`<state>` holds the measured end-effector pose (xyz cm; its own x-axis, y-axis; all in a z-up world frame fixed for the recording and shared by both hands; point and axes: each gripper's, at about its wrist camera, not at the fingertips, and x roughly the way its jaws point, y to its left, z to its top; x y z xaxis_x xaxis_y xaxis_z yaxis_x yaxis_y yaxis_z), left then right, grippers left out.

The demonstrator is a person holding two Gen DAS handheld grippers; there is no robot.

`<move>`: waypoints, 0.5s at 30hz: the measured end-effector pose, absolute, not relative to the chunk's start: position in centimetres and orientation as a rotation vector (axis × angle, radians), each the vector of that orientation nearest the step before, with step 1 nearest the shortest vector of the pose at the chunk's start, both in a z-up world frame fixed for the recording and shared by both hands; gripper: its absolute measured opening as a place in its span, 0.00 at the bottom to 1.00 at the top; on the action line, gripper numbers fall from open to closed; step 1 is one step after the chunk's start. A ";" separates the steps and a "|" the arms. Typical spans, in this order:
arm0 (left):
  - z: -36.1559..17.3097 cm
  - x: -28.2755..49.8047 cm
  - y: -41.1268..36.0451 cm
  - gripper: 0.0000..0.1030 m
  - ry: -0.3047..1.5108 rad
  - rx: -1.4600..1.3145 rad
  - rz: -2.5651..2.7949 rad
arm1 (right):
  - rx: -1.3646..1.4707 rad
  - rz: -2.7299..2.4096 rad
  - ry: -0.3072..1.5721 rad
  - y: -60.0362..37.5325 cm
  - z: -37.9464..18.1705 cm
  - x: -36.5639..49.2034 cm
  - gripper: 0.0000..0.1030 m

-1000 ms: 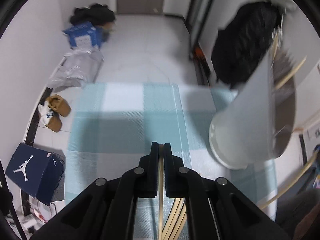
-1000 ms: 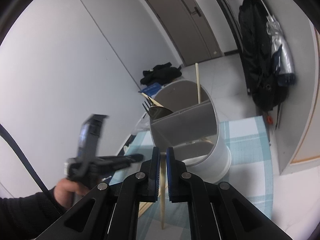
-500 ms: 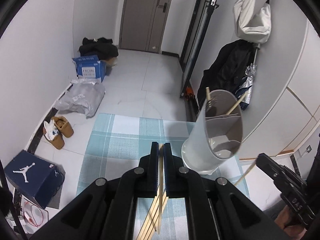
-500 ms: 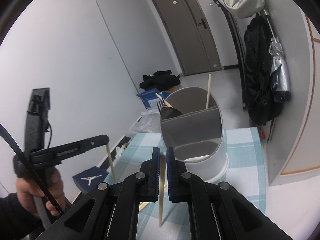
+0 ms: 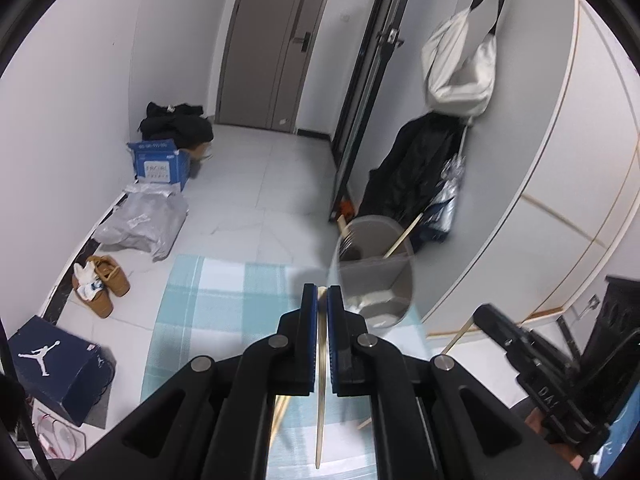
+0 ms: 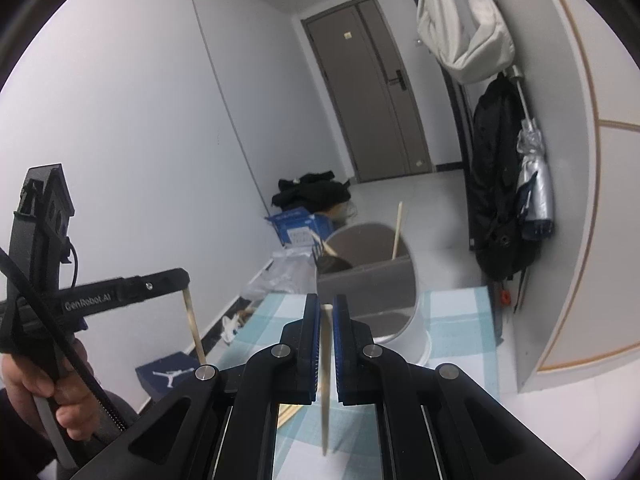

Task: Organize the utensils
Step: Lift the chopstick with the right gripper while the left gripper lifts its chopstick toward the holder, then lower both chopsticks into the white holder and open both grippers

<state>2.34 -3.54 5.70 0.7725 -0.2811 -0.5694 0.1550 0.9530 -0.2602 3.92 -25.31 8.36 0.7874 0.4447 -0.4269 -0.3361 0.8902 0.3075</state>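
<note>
Holder at cloth edge, chopstick-clamping left gripper behind

A single chopstick was clamped upright between the closed left tongs. Beyond them, a grey utensil holder was seen on the checked cloth, with more chopsticks leaning inside it.

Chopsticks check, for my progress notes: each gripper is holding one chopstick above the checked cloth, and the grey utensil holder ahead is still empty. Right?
Not quite: the utensil holder is not empty. The right wrist view shows a chopstick and a fork standing in it. Each gripper does hold one chopstick.
</note>
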 end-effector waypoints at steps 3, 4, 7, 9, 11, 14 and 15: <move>7.5 2.3 -3.7 0.01 0.606 -0.232 -0.252 | 0.215 0.423 0.493 -25.9 9.7 3.8 0.05; 7.9 2.4 -3.7 0.01 0.594 -0.240 -0.255 | 0.208 0.420 0.487 -26.1 10.2 3.8 0.05; 9.4 2.9 -3.8 0.01 0.552 -0.272 -0.258 | 0.210 0.416 0.469 -26.9 11.8 4.4 0.05; 10.3 3.3 -3.8 0.01 0.514 -0.279 -0.226 | 0.218 0.408 0.456 -27.6 13.1 5.2 0.05; 11.1 3.8 -3.9 0.01 0.490 -0.306 -0.226 | 0.218 0.401 0.440 -28.1 14.2 5.8 0.05; 11.9 4.4 -4.0 0.01 0.456 -0.320 -0.226 | 0.222 0.397 0.419 -28.7 15.9 7.1 0.05; 12.2 4.8 -4.2 0.01 0.443 -0.324 -0.227 | 0.225 0.399 0.414 -28.9 16.5 7.7 0.05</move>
<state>4.79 -4.19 12.24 0.8796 -0.2836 -0.3820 0.1442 0.9240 -0.3541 7.66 -28.89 16.45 0.8398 0.4191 -0.3450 -0.3287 0.8984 0.2912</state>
